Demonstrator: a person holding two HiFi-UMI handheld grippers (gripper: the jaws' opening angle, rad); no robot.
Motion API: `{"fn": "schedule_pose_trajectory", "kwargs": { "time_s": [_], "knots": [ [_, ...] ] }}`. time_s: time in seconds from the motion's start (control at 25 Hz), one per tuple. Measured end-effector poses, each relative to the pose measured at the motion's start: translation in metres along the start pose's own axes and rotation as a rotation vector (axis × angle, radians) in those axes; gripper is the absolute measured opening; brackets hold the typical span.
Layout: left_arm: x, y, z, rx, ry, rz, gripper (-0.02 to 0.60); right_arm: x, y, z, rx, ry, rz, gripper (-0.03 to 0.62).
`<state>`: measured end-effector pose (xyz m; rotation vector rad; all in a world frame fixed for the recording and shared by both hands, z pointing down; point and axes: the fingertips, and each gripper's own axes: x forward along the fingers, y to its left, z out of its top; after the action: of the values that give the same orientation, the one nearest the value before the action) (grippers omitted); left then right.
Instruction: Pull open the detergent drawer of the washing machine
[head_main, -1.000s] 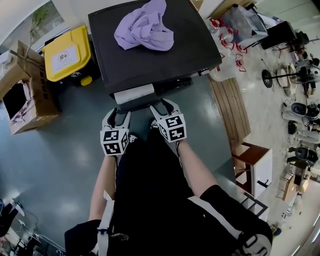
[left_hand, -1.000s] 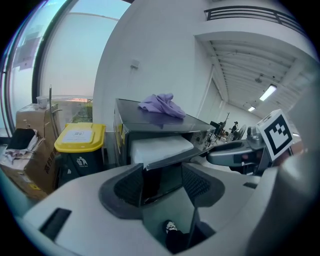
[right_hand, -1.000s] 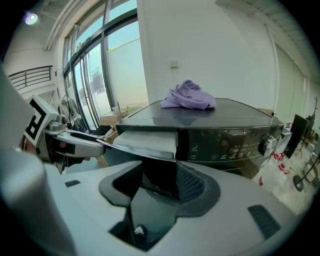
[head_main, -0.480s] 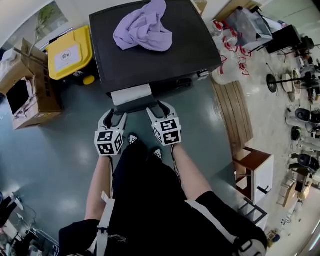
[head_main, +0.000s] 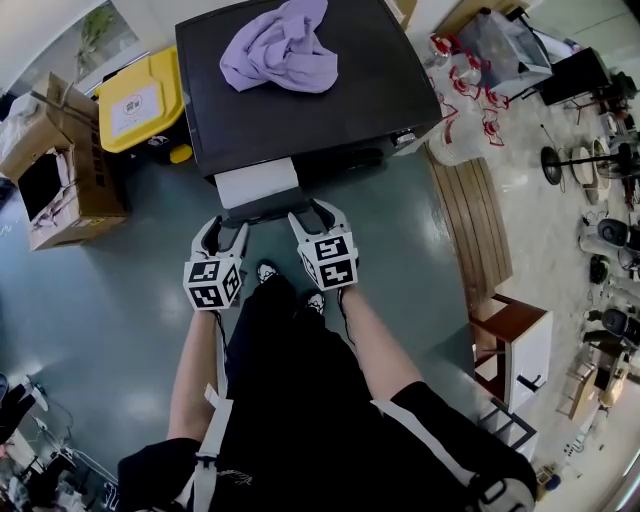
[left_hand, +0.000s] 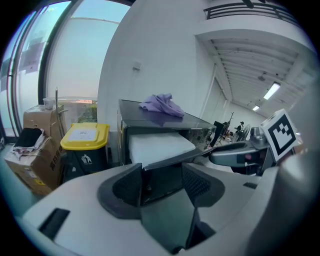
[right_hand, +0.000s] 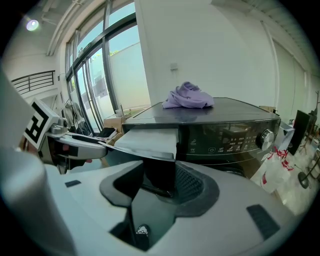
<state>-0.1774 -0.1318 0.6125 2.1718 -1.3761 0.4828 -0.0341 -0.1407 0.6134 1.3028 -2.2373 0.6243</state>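
Drawer (head_main: 257, 182) juts partway out of the washer (head_main: 330, 100), top left of its front. My left tool (head_main: 226, 228) pinches the drawer front's left end, my right tool (head_main: 316, 212) its right end. Mid-pull, I judge; next I draw both back evenly.

Detergent drawer (head_main: 257, 183) farther out than before.

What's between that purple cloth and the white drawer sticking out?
Only the washing machine's bare dark top, between cloth and drawer; the head view shows it.
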Motion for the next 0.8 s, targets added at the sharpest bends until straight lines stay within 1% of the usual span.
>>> {"fn": "schedule_pose_trajectory", "kwargs": {
  "time_s": [0.8],
  "knots": [
    [-0.016,-0.014,-0.014,0.002,0.006,0.017,0.239,-0.019,0.005,-0.015,0.003,0.007,0.01,0.193]
  ]
}}
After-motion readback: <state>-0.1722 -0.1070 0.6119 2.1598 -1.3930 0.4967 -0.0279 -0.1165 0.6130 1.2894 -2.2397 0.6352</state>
